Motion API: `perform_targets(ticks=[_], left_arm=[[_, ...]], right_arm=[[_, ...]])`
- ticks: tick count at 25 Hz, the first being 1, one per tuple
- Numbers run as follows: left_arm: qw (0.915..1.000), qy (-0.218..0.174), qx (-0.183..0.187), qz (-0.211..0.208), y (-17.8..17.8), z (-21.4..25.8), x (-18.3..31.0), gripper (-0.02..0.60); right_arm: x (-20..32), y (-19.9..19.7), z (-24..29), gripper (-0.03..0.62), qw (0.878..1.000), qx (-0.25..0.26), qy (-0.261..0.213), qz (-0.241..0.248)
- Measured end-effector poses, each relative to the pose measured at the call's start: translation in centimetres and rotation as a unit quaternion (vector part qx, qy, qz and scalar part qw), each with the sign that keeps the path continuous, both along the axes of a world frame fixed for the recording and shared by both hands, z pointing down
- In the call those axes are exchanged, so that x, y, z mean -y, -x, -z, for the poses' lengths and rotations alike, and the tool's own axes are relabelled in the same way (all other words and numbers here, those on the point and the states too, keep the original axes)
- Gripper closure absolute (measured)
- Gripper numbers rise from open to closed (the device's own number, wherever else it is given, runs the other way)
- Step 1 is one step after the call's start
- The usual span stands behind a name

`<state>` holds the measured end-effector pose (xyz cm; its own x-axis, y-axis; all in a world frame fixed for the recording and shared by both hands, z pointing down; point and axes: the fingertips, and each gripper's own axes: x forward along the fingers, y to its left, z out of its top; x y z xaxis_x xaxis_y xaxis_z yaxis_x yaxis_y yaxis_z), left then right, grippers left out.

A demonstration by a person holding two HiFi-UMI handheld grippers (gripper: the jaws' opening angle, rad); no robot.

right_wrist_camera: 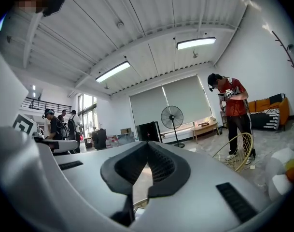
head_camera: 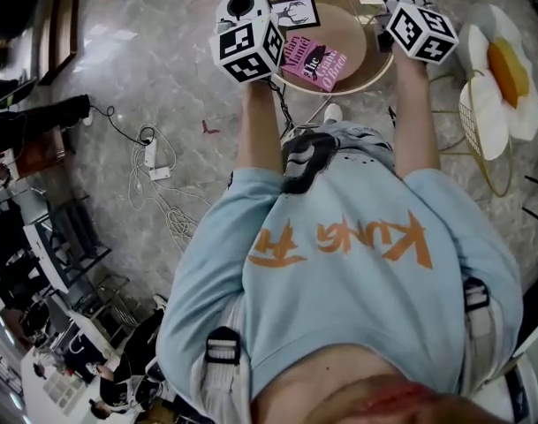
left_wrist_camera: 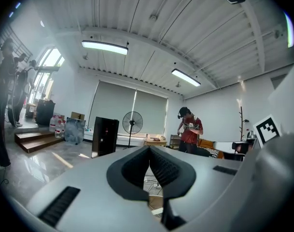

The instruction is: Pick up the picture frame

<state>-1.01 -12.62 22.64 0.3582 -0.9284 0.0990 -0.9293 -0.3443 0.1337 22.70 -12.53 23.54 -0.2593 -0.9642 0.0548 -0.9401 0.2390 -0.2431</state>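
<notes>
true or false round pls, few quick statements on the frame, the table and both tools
1. The picture frame lies on the round table next to a pink book. True.
2. The left tool is clamped on the picture frame. False: its jaws are shut with nothing between them.
3. The right tool is shut and empty. True.
4. In the head view the flower-shaped cushion sits left of the table. False: it is to the right of it.
5. No one else is in the room. False: a person in a red top stands beyond the tools, and others stand further off.
</notes>
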Motion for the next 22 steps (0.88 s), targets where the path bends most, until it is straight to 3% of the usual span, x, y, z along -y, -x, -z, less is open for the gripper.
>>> perform_targets(ticks=[5,9,17,22], left_arm=[[0.9996,0.009,0.004,0.028,-0.4,-0.8,2.6,0.561],[0.9992,0.022,0.020,0.027,-1.0,-1.9,3.9,0.561],[0.9959,0.066,0.042,0.045,1.4,-4.9,4.5,0.561],[0.9931,0.104,0.030,0.045,2.6,-8.6,5.6,0.561]], right_arm=[[2.7,-0.7,-0.7,0.595,1.000,0.000,0.003,0.020],[4.8,-1.2,-2.4,0.595,0.999,0.021,0.016,0.023],[6.8,1.7,-5.3,0.595,0.997,0.045,0.044,0.042],[7.1,3.5,-8.0,0.595,0.996,0.019,0.077,0.047]])
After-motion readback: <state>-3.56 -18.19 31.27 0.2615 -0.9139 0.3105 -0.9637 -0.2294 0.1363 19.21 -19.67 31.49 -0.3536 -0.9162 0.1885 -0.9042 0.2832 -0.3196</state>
